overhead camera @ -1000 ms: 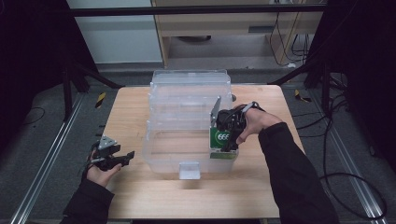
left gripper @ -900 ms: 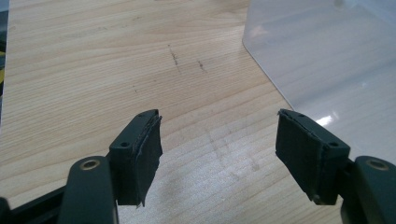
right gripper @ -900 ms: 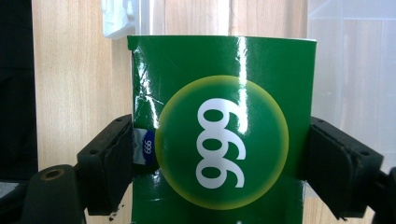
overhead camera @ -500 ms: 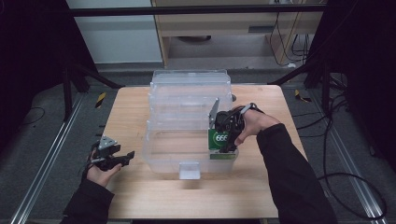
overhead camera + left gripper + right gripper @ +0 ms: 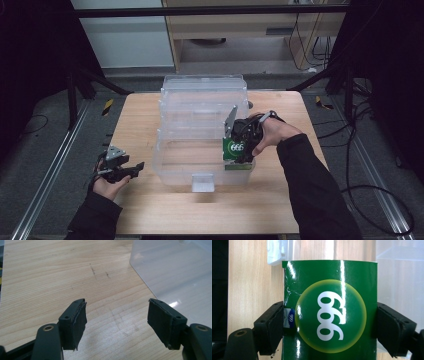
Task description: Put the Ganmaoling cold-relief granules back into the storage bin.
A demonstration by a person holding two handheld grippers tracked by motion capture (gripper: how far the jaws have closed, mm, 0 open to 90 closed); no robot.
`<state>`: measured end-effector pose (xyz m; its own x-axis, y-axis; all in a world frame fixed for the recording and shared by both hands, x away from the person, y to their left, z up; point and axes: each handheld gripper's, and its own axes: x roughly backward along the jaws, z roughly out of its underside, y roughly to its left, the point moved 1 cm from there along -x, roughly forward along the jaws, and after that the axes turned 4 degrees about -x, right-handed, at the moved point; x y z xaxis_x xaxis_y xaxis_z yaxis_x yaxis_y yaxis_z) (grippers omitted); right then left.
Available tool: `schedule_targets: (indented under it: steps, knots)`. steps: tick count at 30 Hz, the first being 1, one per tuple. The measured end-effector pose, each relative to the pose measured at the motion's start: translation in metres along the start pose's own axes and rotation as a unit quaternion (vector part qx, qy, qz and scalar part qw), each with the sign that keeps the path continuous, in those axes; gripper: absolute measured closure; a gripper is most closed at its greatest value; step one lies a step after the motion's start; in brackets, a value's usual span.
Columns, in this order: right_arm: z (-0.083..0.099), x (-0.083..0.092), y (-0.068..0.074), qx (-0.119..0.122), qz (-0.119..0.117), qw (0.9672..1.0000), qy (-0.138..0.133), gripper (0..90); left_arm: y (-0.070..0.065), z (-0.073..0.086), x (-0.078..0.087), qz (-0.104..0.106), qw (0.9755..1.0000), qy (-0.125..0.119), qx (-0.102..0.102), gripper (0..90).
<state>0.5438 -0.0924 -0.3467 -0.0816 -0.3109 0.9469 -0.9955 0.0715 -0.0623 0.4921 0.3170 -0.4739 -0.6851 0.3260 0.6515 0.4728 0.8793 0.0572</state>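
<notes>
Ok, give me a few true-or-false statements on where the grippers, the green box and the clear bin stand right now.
1. The right gripper is clamped on the green box. True.
2. The green box bears the white figures 999. True.
3. The left gripper holds a second box. False: its jaws stand open over the bare wooden table.
4. The green box lies flat on the table outside the clear bin. False: it is held at the bin's right end.
5. The bin's lid is shut. False: it stands open.
</notes>
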Motion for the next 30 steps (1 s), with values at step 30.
schedule_targets:
  steps: [30]
  knots:
    - [0.0005, -0.0041, 0.0062, 0.001, 0.014, 0.9999, 0.002, 18.4, -0.0006, 0.0000, -0.0008, 0.001, 1.0000, 0.003, -0.004, 30.6]
